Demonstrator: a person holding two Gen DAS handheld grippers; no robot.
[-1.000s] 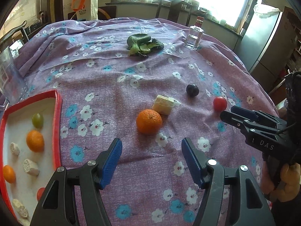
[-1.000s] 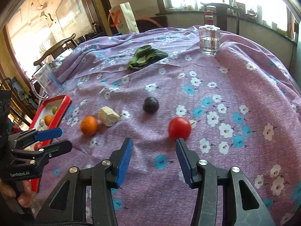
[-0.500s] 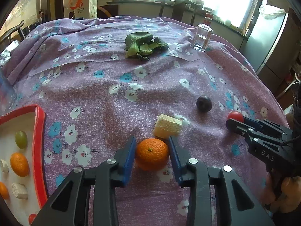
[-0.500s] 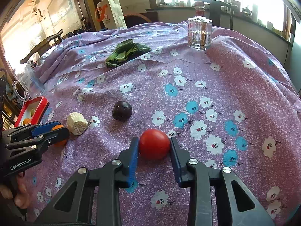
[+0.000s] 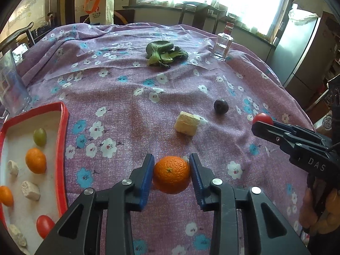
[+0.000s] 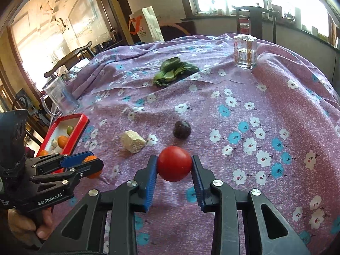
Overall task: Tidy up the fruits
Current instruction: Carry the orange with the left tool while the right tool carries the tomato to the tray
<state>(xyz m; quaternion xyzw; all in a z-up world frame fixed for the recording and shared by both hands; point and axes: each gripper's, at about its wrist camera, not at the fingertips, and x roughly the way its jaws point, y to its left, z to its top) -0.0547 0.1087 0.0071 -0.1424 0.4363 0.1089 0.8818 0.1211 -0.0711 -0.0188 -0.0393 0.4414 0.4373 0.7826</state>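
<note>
Left wrist view: left gripper [image 5: 171, 175] clamps a mandarin orange [image 5: 171, 174] between its blue pads, both pads touching the peel. The fruit looks just off the purple floral tablecloth [image 5: 131, 106], shadow under it, but lift not certain. Red-rimmed tray [image 5: 64, 127] sits to the left, already holding a green grape [image 5: 40, 136], two small oranges [image 5: 35, 160], a red tomato [image 5: 44, 225] and several pale chunks [image 5: 30, 190].

Right wrist view: right gripper [image 6: 174, 166] is closed on a red tomato [image 6: 174, 163], pads pressing both sides, tomato low over the cloth. Left gripper shows at the left edge of this view with the orange in it.

Loose on the cloth: a dark plum [image 5: 221, 105] and a pale yellowish block [image 5: 187, 123], near each other between the two grippers and further out. Leafy greens [image 5: 165, 52] and a glass bottle [image 5: 222, 46] sit far back; a clear pitcher [image 5: 10, 85] stands just behind the tray.

Step in hand, as I read it: both grasps made, carry to the tray comes next. Next move calls for raising each fruit clear of the cloth, swinging left and clearing the tray rim. The left gripper is nearer, so it likely goes first, to avoid the two grippers crossing. Drop onto a bare patch of tray so the round fruit doesn't knock others. Plum is left to collect after.
</note>
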